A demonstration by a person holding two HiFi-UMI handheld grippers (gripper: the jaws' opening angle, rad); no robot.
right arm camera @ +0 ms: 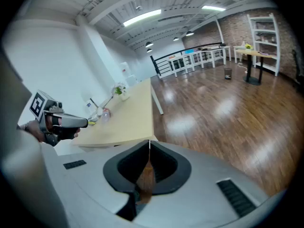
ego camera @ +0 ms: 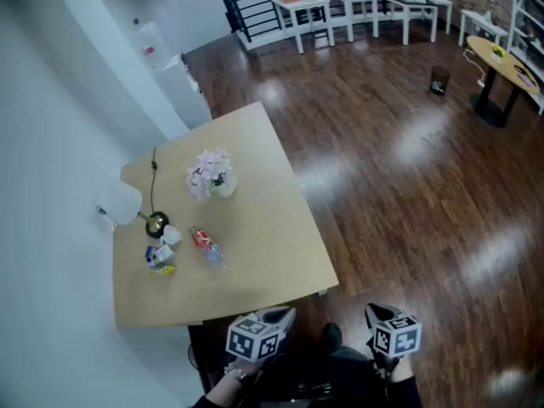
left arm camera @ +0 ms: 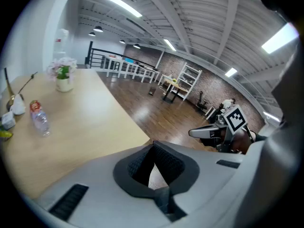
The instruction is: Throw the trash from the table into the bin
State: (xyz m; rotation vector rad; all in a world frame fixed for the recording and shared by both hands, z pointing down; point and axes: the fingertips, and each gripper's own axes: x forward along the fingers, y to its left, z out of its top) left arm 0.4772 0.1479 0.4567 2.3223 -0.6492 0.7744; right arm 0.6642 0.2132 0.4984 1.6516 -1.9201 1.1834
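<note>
Here's the room: a wide, glossy wood floor [ego camera: 399, 168], and on its left side, against the white wall, a pale wooden table [ego camera: 263, 245]. A row of white tables [ego camera: 357, 7] stands along the railing at the far end.

The person stands at the table's near edge with both tools held low and close to the body. The left gripper [left arm camera: 154, 145] has its claw pressed together at the tips, with nothing in it. The right gripper [right arm camera: 149, 141] is the same, tips meeting and empty. Both are well apart from anything on the tabletop.

The bin [ego camera: 439, 81] is a small dark one, far across the floor near a round yellow table, well away from the trash.

On the table's far left corner is a white lamp [ego camera: 119, 202], with a pot of pale flowers [ego camera: 212, 175] near it. The trash sits between them and the person. A clear plastic bottle [ego camera: 206, 246] with a red label lies on its side. Just left of it are a crumpled bit of white paper [ego camera: 171, 235] and some blue and yellow wrappers [ego camera: 160, 259].
</note>
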